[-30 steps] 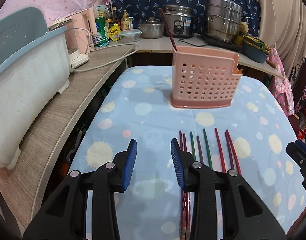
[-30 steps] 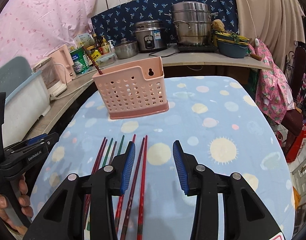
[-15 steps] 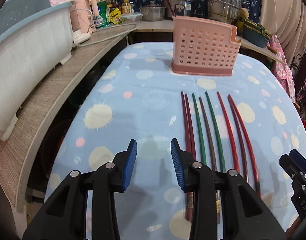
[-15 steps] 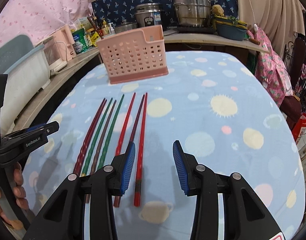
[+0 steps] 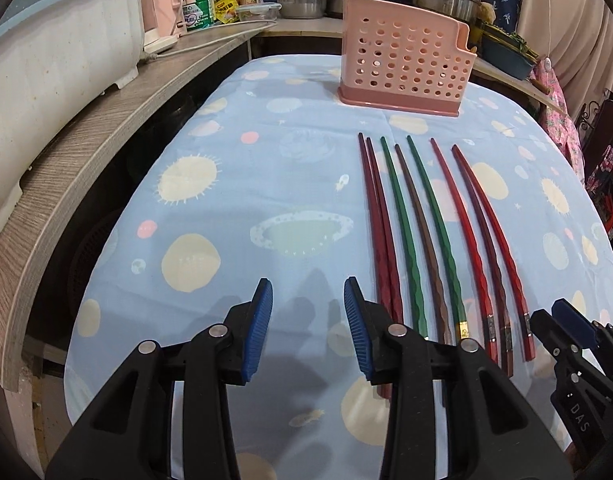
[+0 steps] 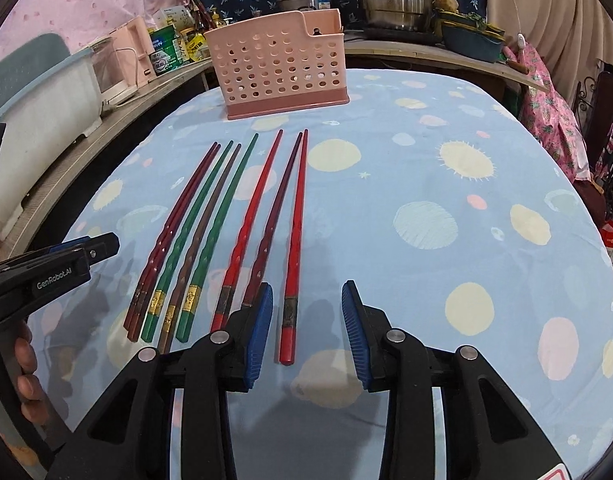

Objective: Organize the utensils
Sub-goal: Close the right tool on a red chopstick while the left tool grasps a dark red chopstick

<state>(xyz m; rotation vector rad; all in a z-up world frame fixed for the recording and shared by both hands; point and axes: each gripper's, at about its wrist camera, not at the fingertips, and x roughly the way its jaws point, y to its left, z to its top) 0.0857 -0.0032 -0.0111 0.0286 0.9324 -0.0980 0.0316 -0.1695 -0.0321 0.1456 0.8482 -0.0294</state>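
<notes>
Chopstick end framed between the right gripper (image 6: 306,328) jaws
Outermost red chopstick (image 6: 296,224) is laid lengthwise toward the pink holder (image 6: 282,64); jaws are seen closing, nothing gripped yet

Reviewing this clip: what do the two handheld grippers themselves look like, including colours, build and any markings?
Both match: the left gripper and right gripper have black plastic frames with triangular cut-outs and silver pivot bolts. Their fingers carry ribbed blue pads. Seen side-on, the left gripper reads "GenRobot.AI" in white, held by bare fingers on a black handle; the right shows "DAS". No cables or sleeves are visible.
</notes>
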